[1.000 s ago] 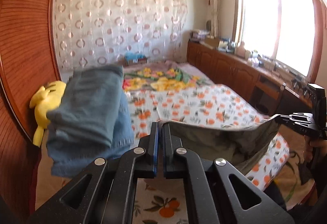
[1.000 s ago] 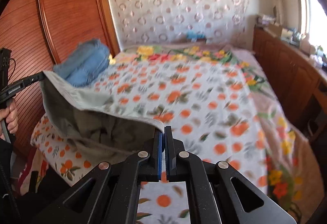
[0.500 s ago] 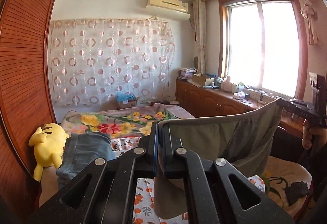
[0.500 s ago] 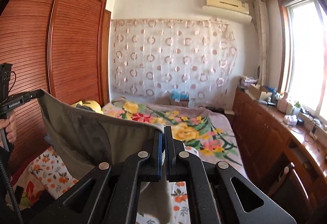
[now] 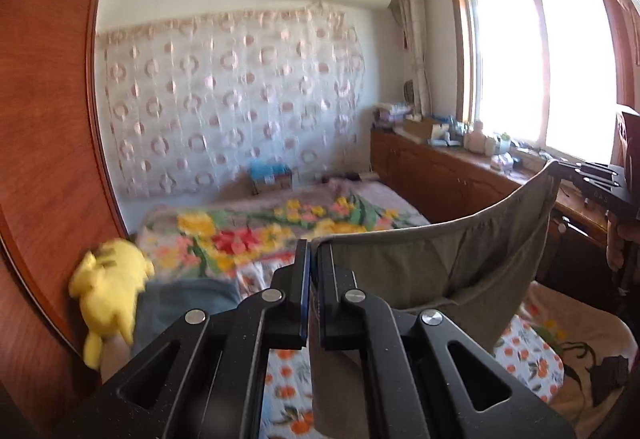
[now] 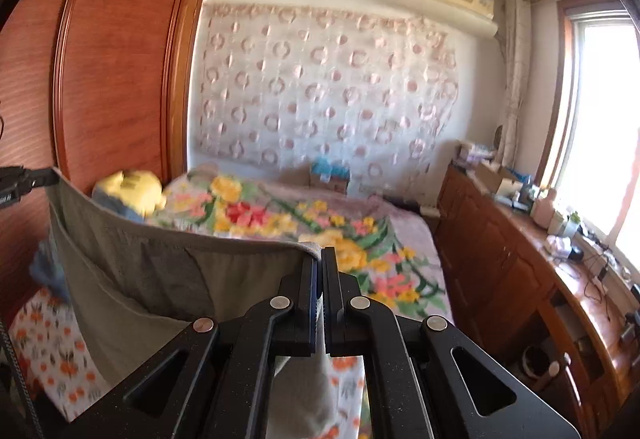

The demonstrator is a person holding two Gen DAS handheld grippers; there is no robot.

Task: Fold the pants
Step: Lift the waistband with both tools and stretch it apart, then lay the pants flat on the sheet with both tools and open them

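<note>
Raised since the earlier frame: pants [image 5: 432, 271], now clear of the bed [image 5: 288, 223] and stretched between both claws. Left gripper [image 5: 313, 251] clamped on one waistband corner, right gripper [image 6: 320, 259] clamped on the other. Keep level, taut; lower evenly.

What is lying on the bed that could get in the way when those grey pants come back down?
The grey pants hang between both shut grippers. Folded blue jeans and a yellow plush toy lie by the wardrobe side; the rest of the bed looks free.
</note>
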